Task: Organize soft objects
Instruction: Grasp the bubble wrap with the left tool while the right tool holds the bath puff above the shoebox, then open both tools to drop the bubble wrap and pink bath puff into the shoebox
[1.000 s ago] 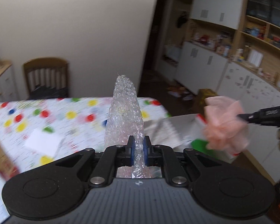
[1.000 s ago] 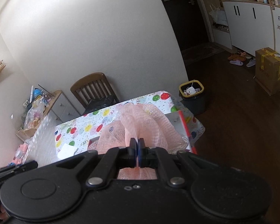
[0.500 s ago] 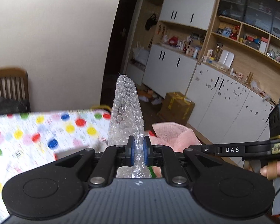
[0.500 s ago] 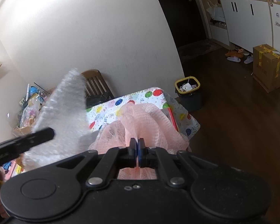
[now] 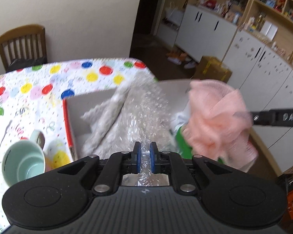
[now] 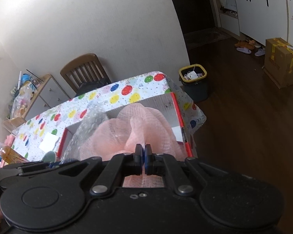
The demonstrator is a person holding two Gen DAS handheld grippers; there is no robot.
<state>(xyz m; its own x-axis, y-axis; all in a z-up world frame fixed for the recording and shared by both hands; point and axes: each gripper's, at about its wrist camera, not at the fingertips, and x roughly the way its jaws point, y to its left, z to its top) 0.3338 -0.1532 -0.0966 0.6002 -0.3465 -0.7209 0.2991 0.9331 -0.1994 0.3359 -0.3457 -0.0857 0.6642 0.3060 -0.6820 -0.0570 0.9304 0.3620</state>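
Both loads now hang over the box (image 5: 68,117): left gripper (image 5: 145,156) clamps bubble wrap (image 5: 146,117); at 3 o'clock, right gripper (image 6: 143,156) clamps pink mesh pouf (image 6: 146,124).

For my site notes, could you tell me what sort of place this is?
Most likely a home's dining or living room: a table in a polka-dot cloth, a wooden chair by the wall, and white cabinets under cluttered shelves.

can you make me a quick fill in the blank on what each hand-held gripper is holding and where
1. The left hand-held gripper is shut on a piece of ____ wrap.
2. The right hand-held gripper is shut on a mesh bath pouf coloured ____.
3. Both soft things hang over an open box with a ____ rim.
4. A pale green ____ lies on its side on the dotted tablecloth.

Missing words: bubble; pink; red; mug
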